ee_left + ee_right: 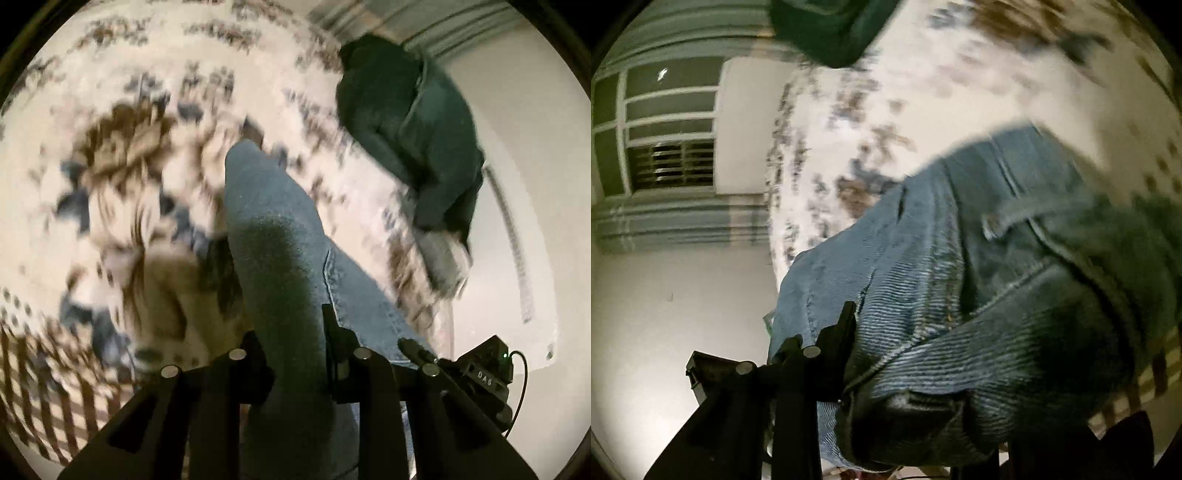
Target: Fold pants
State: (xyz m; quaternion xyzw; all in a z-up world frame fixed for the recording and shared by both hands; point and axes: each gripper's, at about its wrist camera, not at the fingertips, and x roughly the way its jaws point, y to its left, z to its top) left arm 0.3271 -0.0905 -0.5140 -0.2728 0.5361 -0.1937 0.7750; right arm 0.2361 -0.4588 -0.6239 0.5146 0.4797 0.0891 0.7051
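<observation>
Left tongs (295, 354): clenched on a bunched fold of the blue denim pants (273, 236), which run away from the fingers as a long narrow leg above a patterned rug (147, 110).

Right tongs (908, 354): only the left finger (846, 325) is plainly seen; the other is buried under denim. The pants (960, 258) fill the space between the jaws, and the cloth hangs bunched from them, so the tongs are grasping it at the seamed waist area.

Beyond the leg, the left view shows a dark green garment (413, 125) lying at the rug's far edge, partly on pale bare floor (517, 221). The right view shows only a corner of that garment (831, 29) and, alone, a louvred panel (672, 162) on the wall. Both views are motion-blurred.
</observation>
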